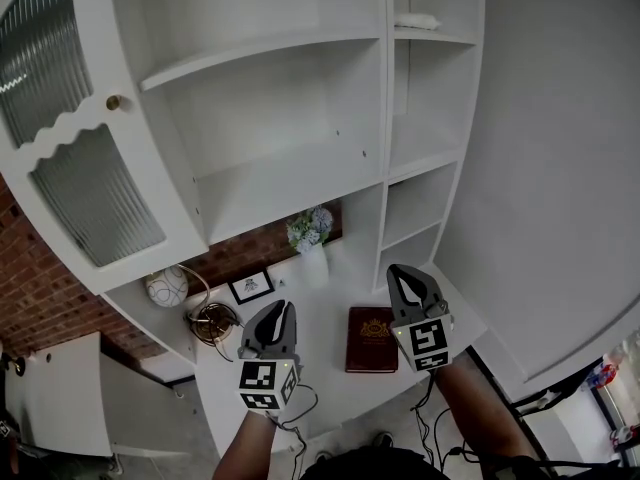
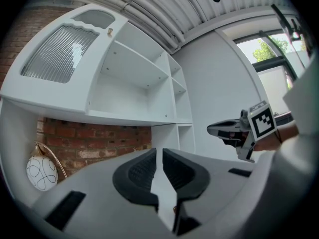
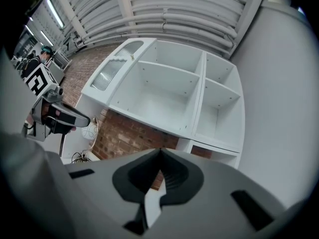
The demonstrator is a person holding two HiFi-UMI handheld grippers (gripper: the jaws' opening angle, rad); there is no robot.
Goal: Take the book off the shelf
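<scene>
One dark red book (image 1: pixel 371 338) with a gold emblem on its cover lies flat on the white counter (image 1: pixel 325 320), under the white shelf unit (image 1: pixel 290 178). It is out on the counter, in none of the compartments. Far left of the book, a white vase (image 1: pixel 316 266) holds pale flowers (image 1: pixel 311 228). Further left stand a small picture frame (image 1: pixel 250 286) and a round white globe (image 1: pixel 167 286) on a gold hoop. In the shelf unit, the top right compartment holds a pale bundle (image 1: pixel 416 20) that you cannot make out. At the left, a cabinet door (image 1: pixel 70 138) has ribbed glass and a brass knob (image 1: pixel 113 102).

Brick wall (image 1: pixel 40 298) shows behind the counter, and a plain white wall (image 1: pixel 560 168) runs along the right. A ribbed ceiling (image 3: pixel 189 9) is overhead, and a window (image 2: pixel 264 54) lies to the right.

In the head view the book sits between your two tools, just left of your right gripper (image 1: pixel 404 276) and a little right of your left gripper (image 1: pixel 286 309); neither touches it. Both point far, towards the shelves. Your left gripper (image 2: pixel 159 154) has its jaws almost together, with only a thin slit between the pads and nothing in it. Your right gripper (image 3: pixel 159 153) has its jaws pressed tip to tip, holding nothing.
</scene>
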